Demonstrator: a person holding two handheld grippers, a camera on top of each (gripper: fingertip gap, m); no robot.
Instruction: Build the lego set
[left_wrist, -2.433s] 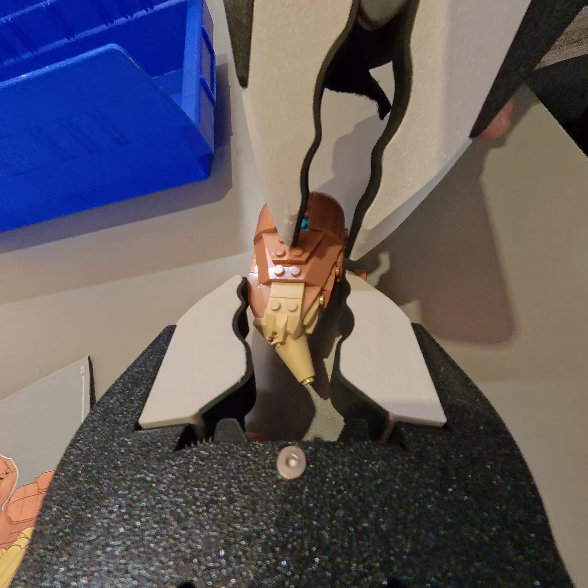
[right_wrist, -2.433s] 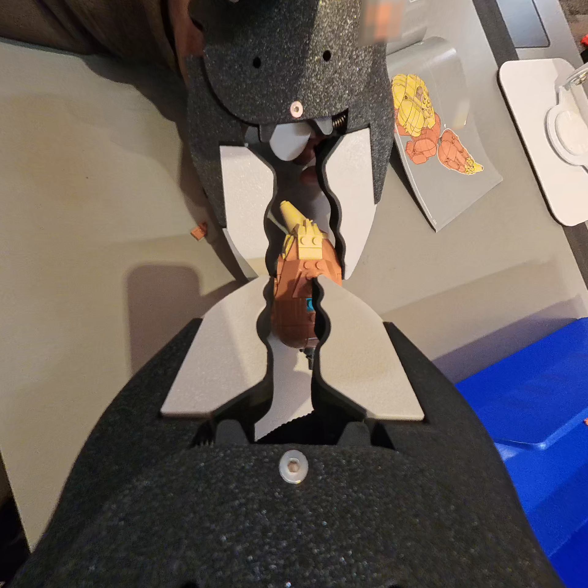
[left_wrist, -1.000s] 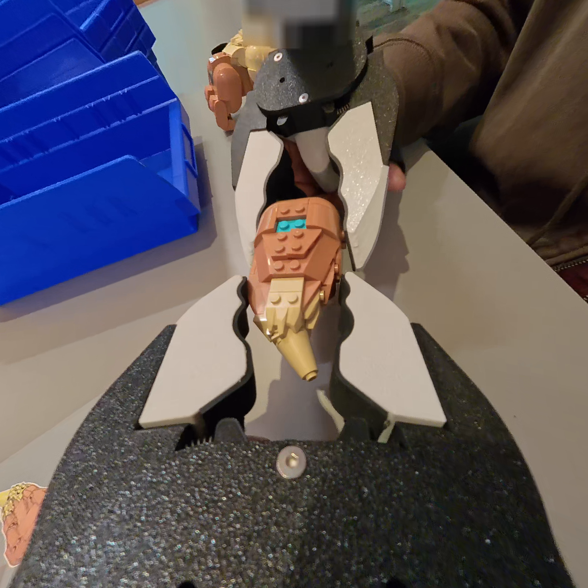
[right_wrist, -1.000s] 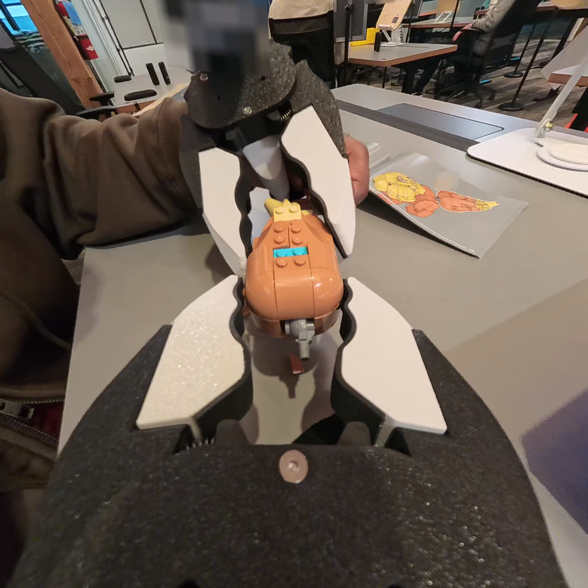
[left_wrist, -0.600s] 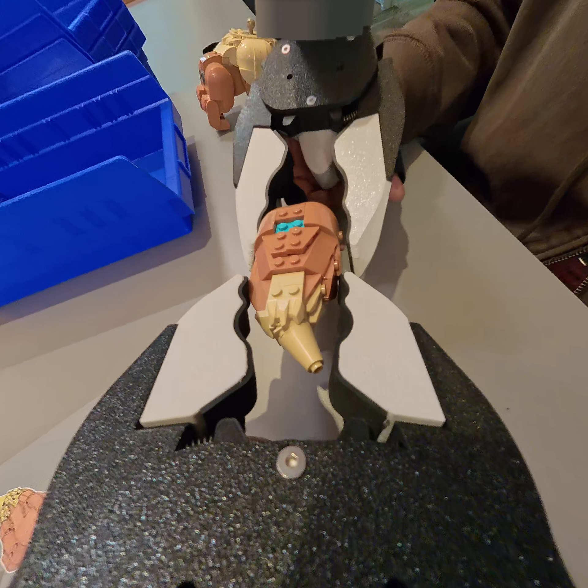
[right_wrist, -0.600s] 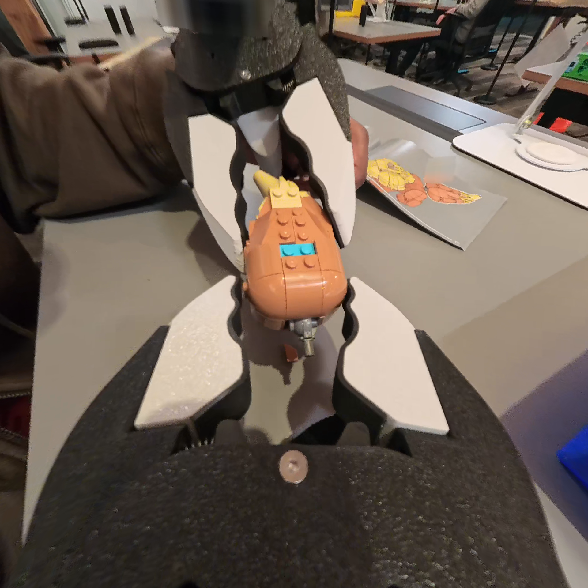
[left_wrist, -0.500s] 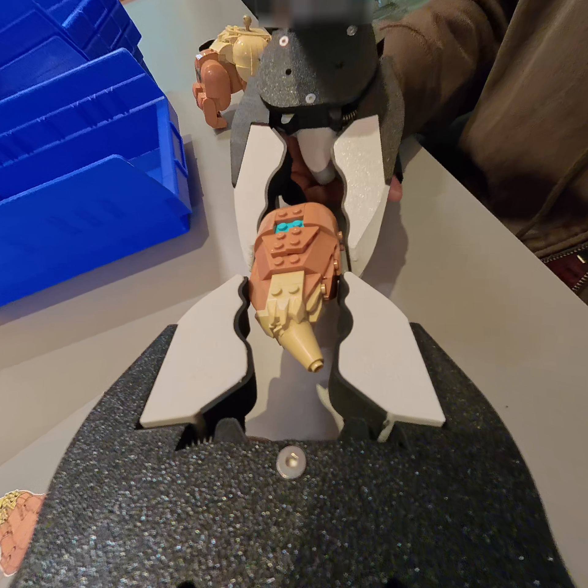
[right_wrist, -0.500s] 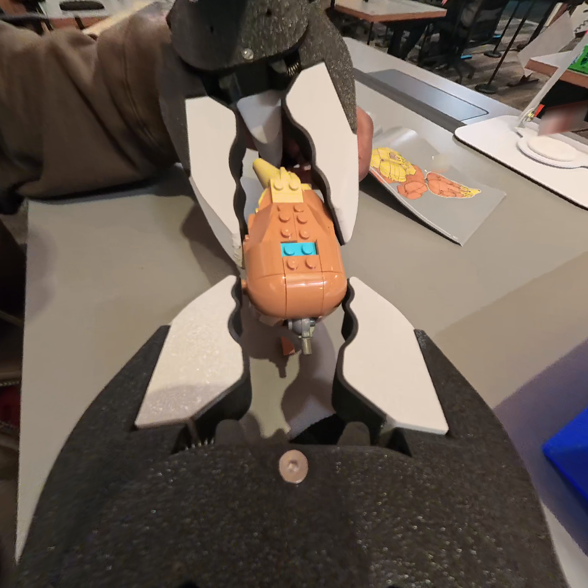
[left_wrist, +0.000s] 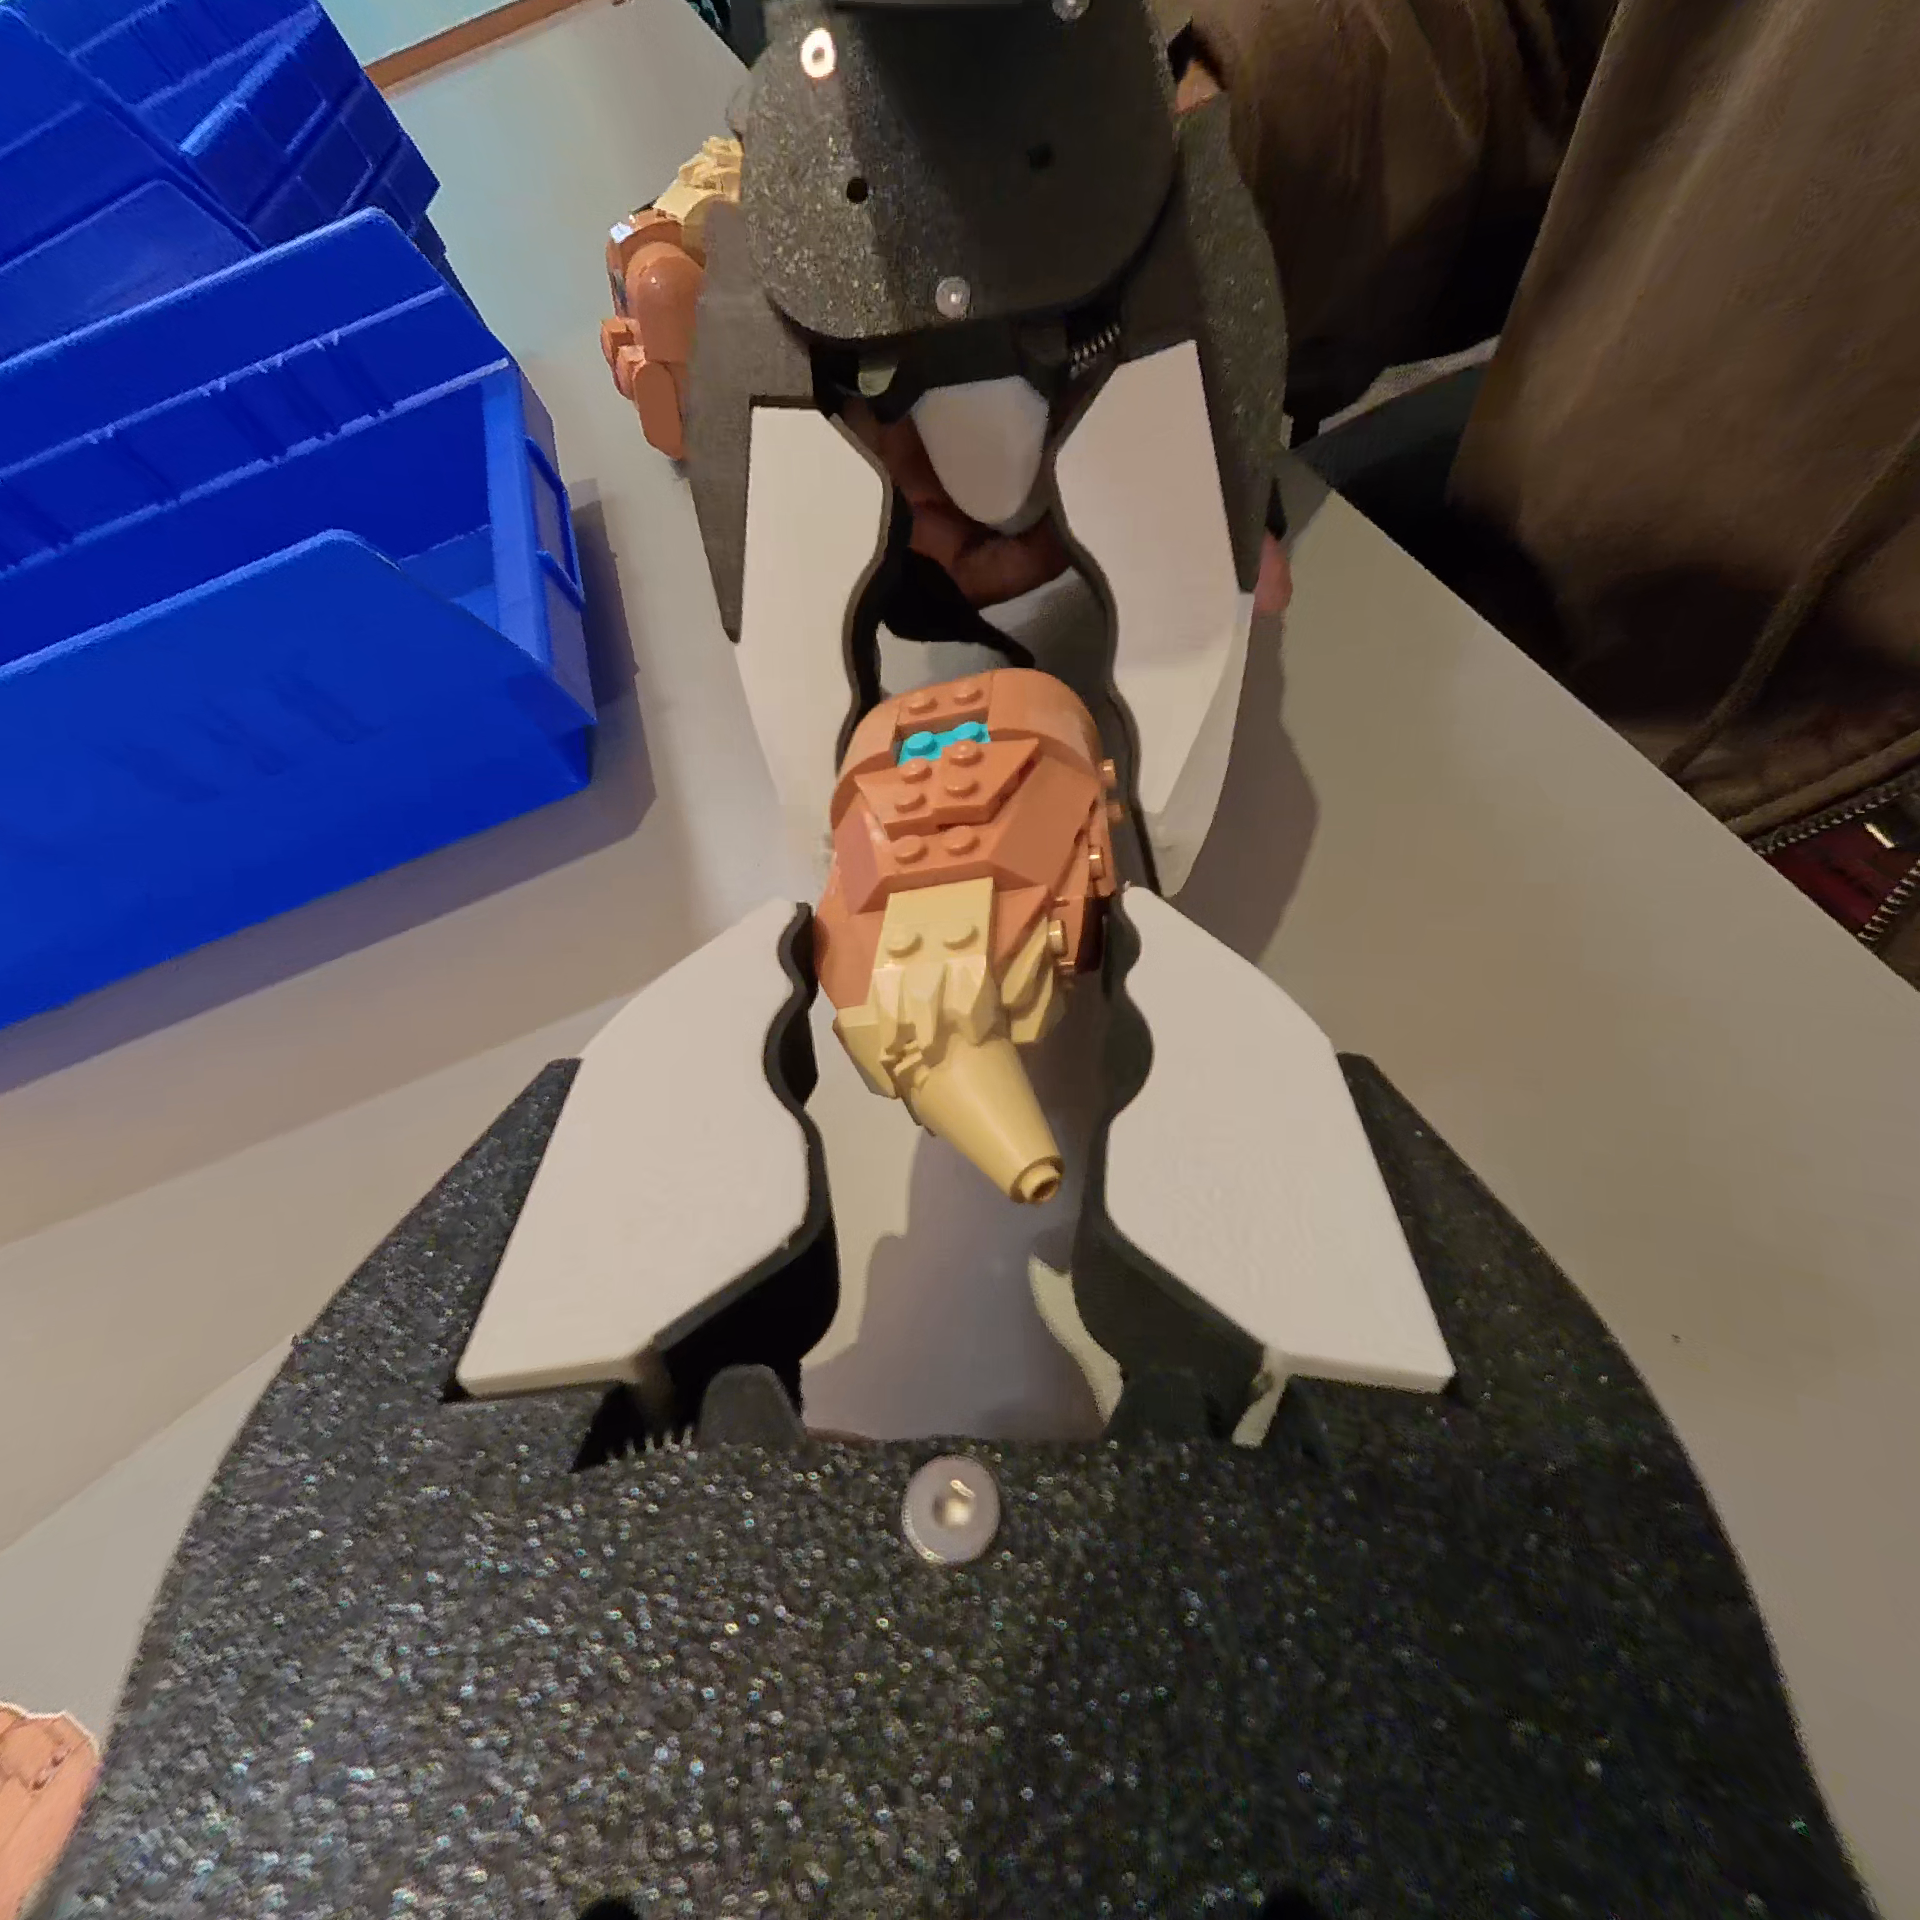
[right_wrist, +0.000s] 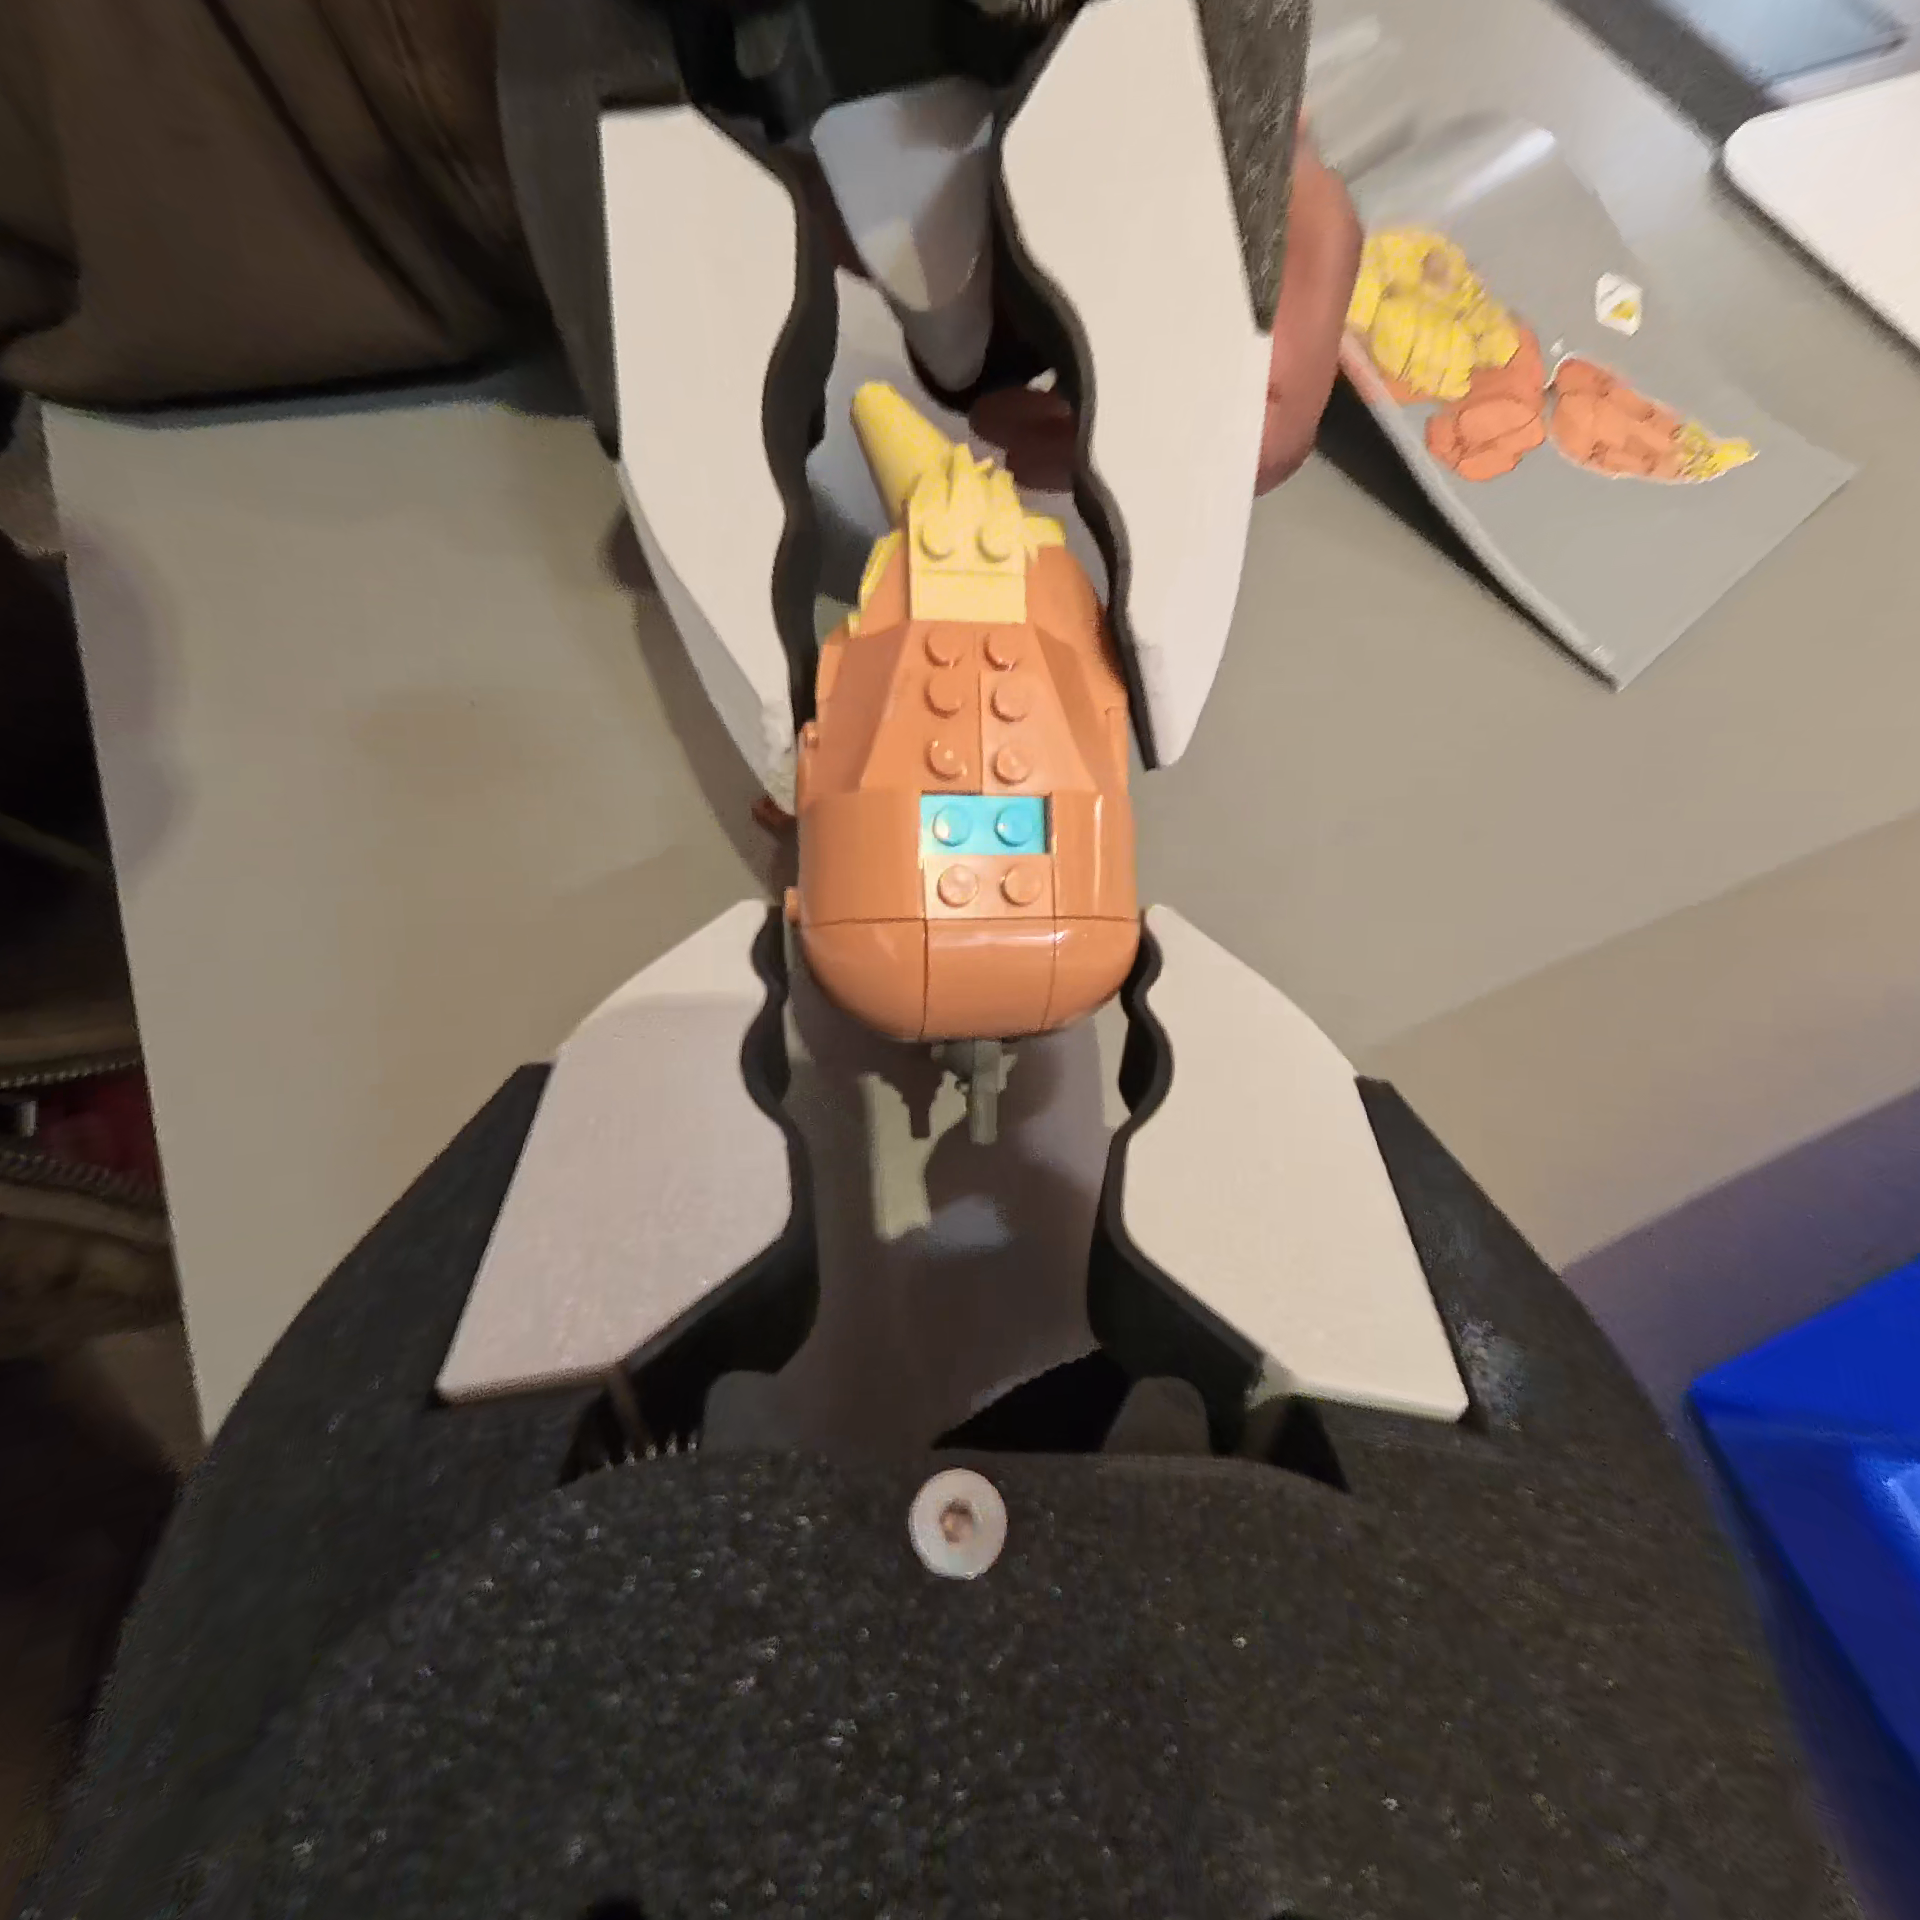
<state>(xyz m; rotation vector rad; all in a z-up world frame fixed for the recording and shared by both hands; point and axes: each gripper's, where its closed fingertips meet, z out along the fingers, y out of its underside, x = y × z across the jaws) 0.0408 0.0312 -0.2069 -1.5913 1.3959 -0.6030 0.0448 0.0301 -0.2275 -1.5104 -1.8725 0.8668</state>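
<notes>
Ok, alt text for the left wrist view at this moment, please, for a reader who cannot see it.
A brown and tan lego model with a teal brick on top is gripped by the left gripper, its tan cone pointing toward the camera. The right gripper faces it from the far side, fingers flanking the model's rounded end. Blue bins stand to the left on the grey table.

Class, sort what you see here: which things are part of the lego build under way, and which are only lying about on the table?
In use:
- brown lego model, held between both grippers
- left gripper
- right gripper
- instruction sheet
- second lego piece, behind the right gripper

Lying about:
- blue bins
- white tray
</notes>
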